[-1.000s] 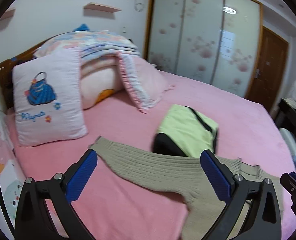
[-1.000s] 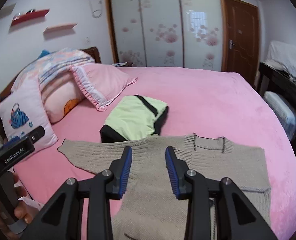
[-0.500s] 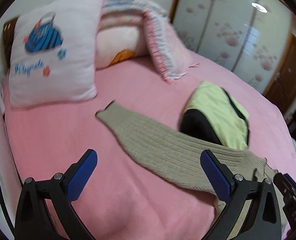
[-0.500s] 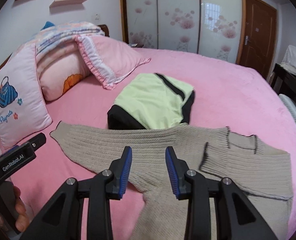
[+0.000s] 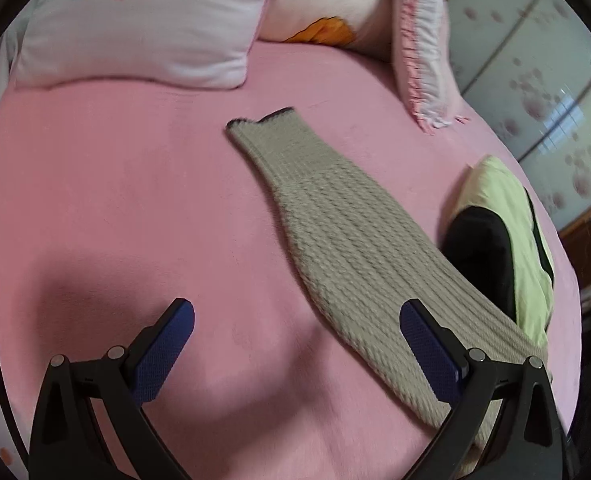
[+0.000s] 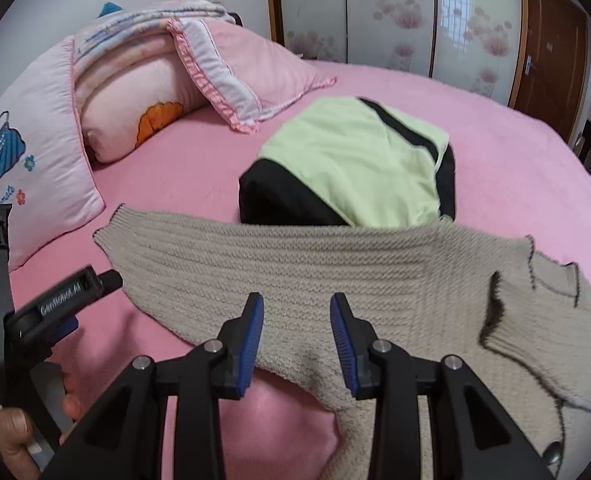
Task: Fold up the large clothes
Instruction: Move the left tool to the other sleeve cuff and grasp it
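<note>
A beige ribbed-knit sweater (image 6: 335,280) lies spread across a pink bed (image 6: 515,168), one long sleeve (image 5: 335,232) stretched flat toward the pillows and ending in a dark-trimmed cuff (image 5: 263,120). The sweater's far edge runs just beside, perhaps touching, a folded lime-green and black garment (image 6: 359,168) that sits farther up the mattress. On the sweater's right side a second sleeve or flap appears turned over the body, its dark-edged border (image 6: 491,312) curling.

The left claw (image 5: 295,344) hovers low over the bed beside the outstretched sleeve, jaws spread wide and grasping nothing; its right finger overlaps the knit in the left wrist view, though contact cannot be confirmed. The right claw (image 6: 296,320) hangs above the join of sleeve and body, jaws parted by a narrow gap with nothing between them.

The knit looks thick, soft and floppy, with no stiffness to carry a fold by itself; it will likely sag and stretch if lifted by one point, and the plush cover beneath may drag at it. A pinch on the ribbed cuff, where the fabric is denser, seems the surest hold for bringing the sleeve across, with the second claw steadying the shoulder so the body does not slide. The neighbouring folded garment leaves little margin on that side. A white cushion with a blue handbag print (image 6: 27,168) leans at the headboard end, well apart from the work.
</note>
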`<state>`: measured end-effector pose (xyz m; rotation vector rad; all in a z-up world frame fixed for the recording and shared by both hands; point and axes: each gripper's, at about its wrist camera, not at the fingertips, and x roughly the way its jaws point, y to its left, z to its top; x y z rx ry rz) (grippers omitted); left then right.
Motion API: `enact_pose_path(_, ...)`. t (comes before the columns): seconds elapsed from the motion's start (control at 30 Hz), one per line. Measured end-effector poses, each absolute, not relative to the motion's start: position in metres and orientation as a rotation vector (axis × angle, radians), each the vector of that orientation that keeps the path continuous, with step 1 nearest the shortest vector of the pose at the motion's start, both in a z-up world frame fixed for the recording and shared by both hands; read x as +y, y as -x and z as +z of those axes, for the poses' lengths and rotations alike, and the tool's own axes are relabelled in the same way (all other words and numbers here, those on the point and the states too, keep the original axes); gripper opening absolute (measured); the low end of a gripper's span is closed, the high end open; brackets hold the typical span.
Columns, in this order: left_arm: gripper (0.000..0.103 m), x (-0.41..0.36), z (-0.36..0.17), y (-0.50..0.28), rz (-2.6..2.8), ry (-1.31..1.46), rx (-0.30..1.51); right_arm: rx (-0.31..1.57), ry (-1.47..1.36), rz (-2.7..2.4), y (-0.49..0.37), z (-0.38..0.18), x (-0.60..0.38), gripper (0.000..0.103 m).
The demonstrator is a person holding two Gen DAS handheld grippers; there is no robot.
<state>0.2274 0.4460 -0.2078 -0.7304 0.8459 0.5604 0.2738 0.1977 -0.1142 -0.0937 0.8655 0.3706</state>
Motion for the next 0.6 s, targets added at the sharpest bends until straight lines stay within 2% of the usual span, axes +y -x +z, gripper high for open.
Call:
enact_pose_path(0.27,0.101,0.464,-0.236,-0.253,0.603,0.779,0.848,0.919,0.096,0.376,-0.294,-0.143,0.201,0.035)
enact_pose_path(0.33,0.097,0.463,-0.236,-0.264,0.597,0.753,0.850,0.933,0.095,0.379,-0.299,-0.148,0.202,0.035)
enact_pose_path(0.37,0.091,0.462,-0.236,-0.269,0.595,0.742,0.856,0.940,0.093,0.382,-0.301,-0.150,0.204,0.035)
enact_pose_path(0.47,0.064,0.461,-0.238,-0.284,0.604,0.709,0.890,0.950,0.089,0.388,-0.307,-0.154,0.208,0.035)
enact_pose_path(0.53,0.027,0.460,-0.239,-0.293,0.594,0.699,0.907,0.949,0.081,0.395,-0.307,-0.154,0.209,0.035)
enact_pose_path(0.6,0.011,0.460,-0.238,-0.297,0.580,0.700,0.918,0.944,0.079,0.402,-0.307,-0.152,0.210,0.035)
